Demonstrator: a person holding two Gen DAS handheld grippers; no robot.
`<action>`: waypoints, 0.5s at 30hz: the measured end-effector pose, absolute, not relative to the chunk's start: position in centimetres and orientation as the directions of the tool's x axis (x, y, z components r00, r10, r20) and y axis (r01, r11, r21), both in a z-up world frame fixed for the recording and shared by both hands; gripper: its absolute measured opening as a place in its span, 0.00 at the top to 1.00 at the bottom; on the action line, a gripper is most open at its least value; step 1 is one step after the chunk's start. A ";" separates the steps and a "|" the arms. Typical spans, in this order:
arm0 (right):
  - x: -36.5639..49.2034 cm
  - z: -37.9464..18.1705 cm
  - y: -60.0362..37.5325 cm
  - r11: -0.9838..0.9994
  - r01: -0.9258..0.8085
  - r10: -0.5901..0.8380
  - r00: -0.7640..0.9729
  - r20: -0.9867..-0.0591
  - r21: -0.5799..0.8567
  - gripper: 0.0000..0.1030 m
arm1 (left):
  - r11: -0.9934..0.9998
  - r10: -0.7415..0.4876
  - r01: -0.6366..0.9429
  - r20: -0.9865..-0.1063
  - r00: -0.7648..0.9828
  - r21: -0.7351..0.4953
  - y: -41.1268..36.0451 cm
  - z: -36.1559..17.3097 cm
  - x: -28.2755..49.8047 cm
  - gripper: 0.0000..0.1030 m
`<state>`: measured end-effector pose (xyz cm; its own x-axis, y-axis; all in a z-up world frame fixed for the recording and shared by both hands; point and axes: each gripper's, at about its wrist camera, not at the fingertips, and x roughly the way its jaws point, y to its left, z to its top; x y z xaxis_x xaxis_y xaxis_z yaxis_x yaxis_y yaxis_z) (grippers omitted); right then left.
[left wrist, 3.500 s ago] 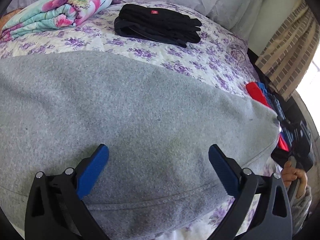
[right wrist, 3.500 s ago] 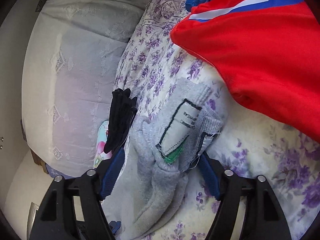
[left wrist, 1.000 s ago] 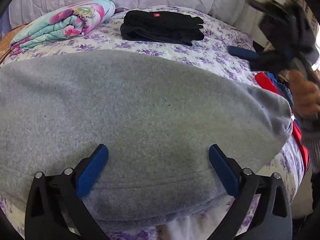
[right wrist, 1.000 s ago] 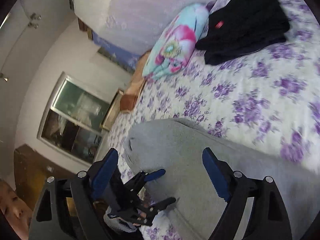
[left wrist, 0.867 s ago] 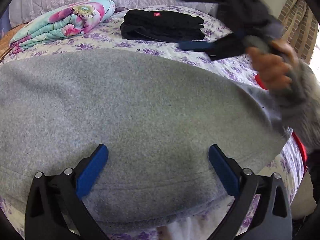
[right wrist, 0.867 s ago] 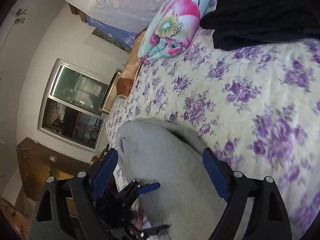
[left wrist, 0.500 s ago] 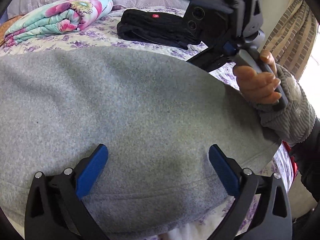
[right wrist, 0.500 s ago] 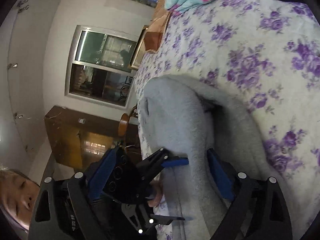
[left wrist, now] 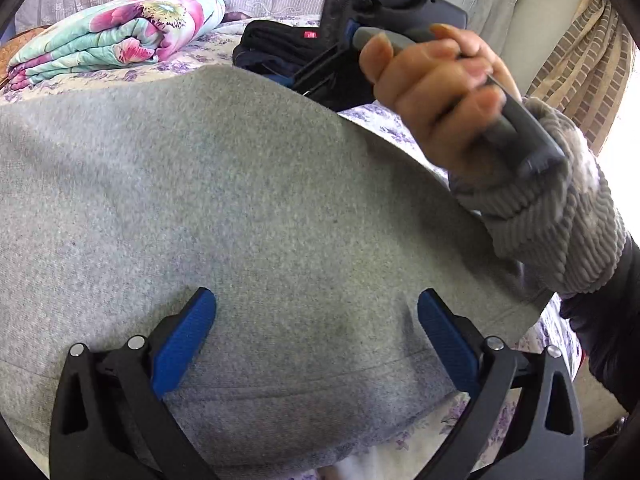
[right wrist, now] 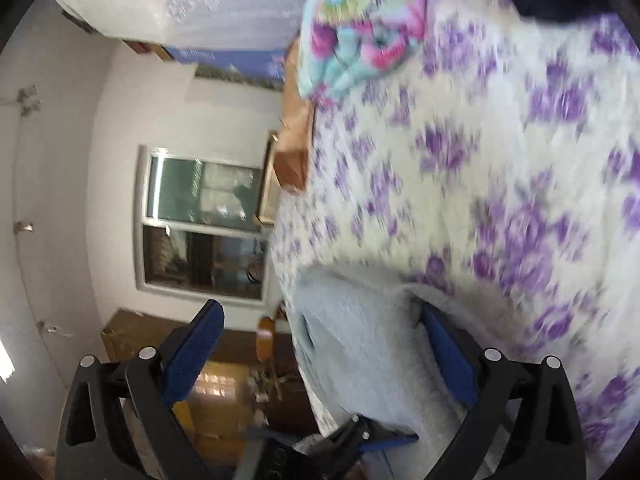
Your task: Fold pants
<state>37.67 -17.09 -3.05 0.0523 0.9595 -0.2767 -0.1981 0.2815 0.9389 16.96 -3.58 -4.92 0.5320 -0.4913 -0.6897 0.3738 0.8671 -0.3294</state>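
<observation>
Grey pants point(left wrist: 248, 184) lie spread across the flowered bed. My left gripper point(left wrist: 316, 320) hovers open over their near hem, with nothing pinched between its blue pads. At the pants' far edge a hand point(left wrist: 440, 92) in a grey knit cuff holds the right gripper. In the right wrist view the right gripper point(right wrist: 320, 332) straddles that far folded edge of the pants point(right wrist: 360, 344). Its jaws are closing, but still wide. The right pad lies against the fold and the left pad is in the air. The left gripper's fingertips point(right wrist: 376, 440) show below.
A folded flowered blanket point(left wrist: 116, 40) and a folded black garment point(left wrist: 280, 46) lie at the back of the bed. The purple-flowered sheet point(right wrist: 520, 160) stretches beyond the pants. A brick-patterned curtain point(left wrist: 580, 60) hangs at the right. A window point(right wrist: 200, 220) and wooden furniture stand past the bed.
The right gripper has swung in from the right over the bed and come down onto the pants' far edge, which now lies between its fingers. The left gripper has stayed put.
</observation>
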 end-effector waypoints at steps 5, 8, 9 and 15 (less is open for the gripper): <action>39.8 -2.6 -22.5 0.317 -0.154 0.941 0.174 -0.290 0.936 0.09 | 0.867 -0.491 0.373 -0.690 0.532 -0.330 -3.6 -4.8 16.6 0.05; 37.8 -2.3 -20.1 0.393 -0.234 0.918 0.036 -0.396 0.889 0.09 | 0.868 -0.490 0.373 -0.691 0.532 -0.328 -3.6 -4.9 16.7 0.05; 37.2 -2.8 -18.9 0.391 -0.243 0.911 -0.039 -0.411 0.888 0.09 | 0.869 -0.488 0.373 -0.691 0.533 -0.327 -3.6 -4.9 16.6 0.05; 35.0 -4.5 -13.2 0.346 -0.307 0.839 -0.321 -0.439 0.886 0.09 | 0.868 -0.489 0.372 -0.690 0.533 -0.328 -3.6 -4.9 16.5 0.05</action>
<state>35.05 -13.17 -4.50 -0.3210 0.8392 -0.4391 -0.3070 0.3464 0.8864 16.49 -3.62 -4.88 0.5335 -0.4890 -0.6902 0.3717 0.8685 -0.3280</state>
